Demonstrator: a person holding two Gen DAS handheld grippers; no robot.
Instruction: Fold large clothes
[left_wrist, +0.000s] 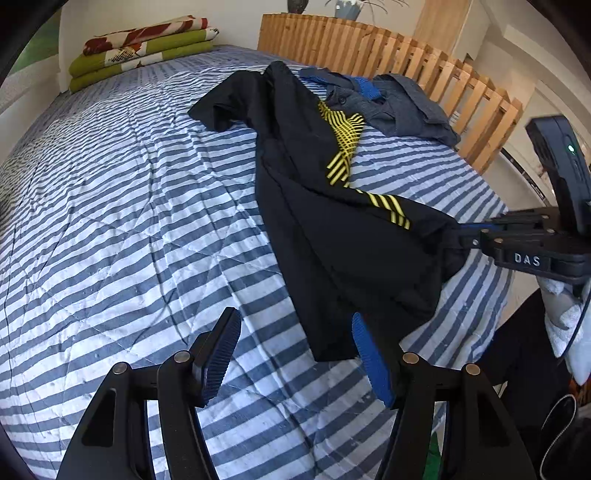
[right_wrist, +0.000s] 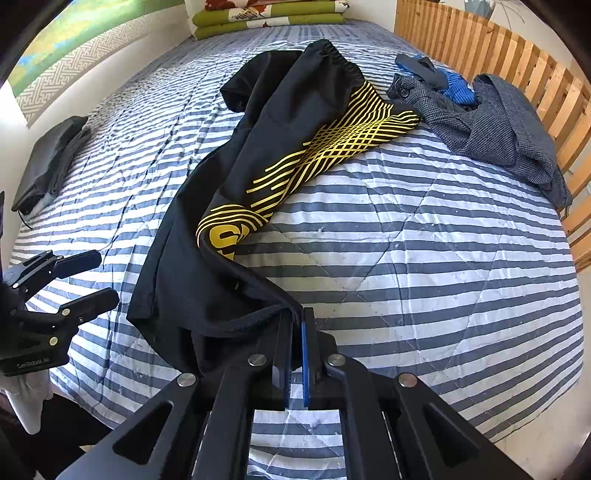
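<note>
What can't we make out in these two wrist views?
- Black garment: gripped corner hidden inside the shut right gripper jaws, right wrist view.
- Yellow print: lettering folded under the cloth.
- Grey jacket: blue item mostly buried beneath it, left wrist view.
- Dark folded clothes: kind unreadable, near the frame edge.

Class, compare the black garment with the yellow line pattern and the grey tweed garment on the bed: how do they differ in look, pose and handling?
The black garment is smooth with yellow lines; the grey tweed garment is speckled with buttons. The black one stretches long across the striped quilt; the grey one lies bunched by the wooden slats. The right gripper pinches the black one's edge; nothing touches the grey one. Both are unfolded.
</note>
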